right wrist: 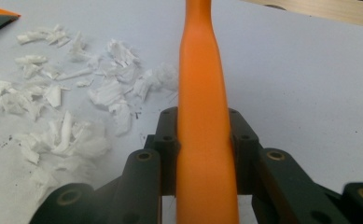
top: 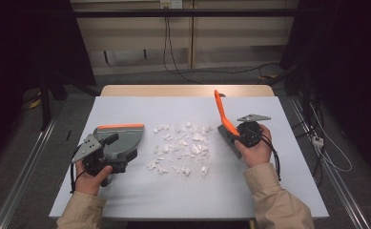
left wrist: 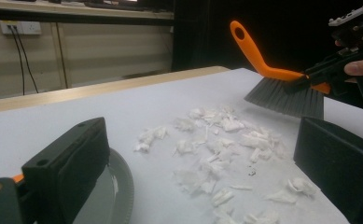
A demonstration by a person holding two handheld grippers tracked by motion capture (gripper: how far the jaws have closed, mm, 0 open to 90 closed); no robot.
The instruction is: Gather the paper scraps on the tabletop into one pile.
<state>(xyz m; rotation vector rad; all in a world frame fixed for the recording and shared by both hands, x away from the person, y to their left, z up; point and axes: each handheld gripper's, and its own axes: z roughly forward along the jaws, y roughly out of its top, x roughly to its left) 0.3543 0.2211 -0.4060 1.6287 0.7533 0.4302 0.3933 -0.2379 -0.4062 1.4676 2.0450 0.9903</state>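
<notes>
- Right gripper (top: 238, 135): clenched on the orange handle of a hand brush (top: 225, 125); in the right gripper view both black jaws press the handle (right wrist: 202, 130) from either side.
- Hand brush: handle rises up and away from the right gripper, with a hanging hole at its far end (left wrist: 239, 32); grey bristles (left wrist: 286, 97) hang below the jaws, held just above the sheet and slightly tilted.
- Left gripper (top: 108, 150): grasps a grey dustpan (top: 121, 138) with an orange front lip (top: 121, 127); the left gripper view shows one jaw against the pan's rim (left wrist: 123, 186), but how tightly the jaws close cannot be told.
- Dustpan: lies flat on the sheet directly ahead of the left gripper.
- Paper scraps (top: 180, 148): white torn bits scattered loosely between the two grippers, just beside the brush bristles and near the dustpan's side, touching neither.
- Table (top: 126, 200): covered with a pale sheet, under both grippers; a wooden edge (top: 188, 90) shows at the far side.
</notes>
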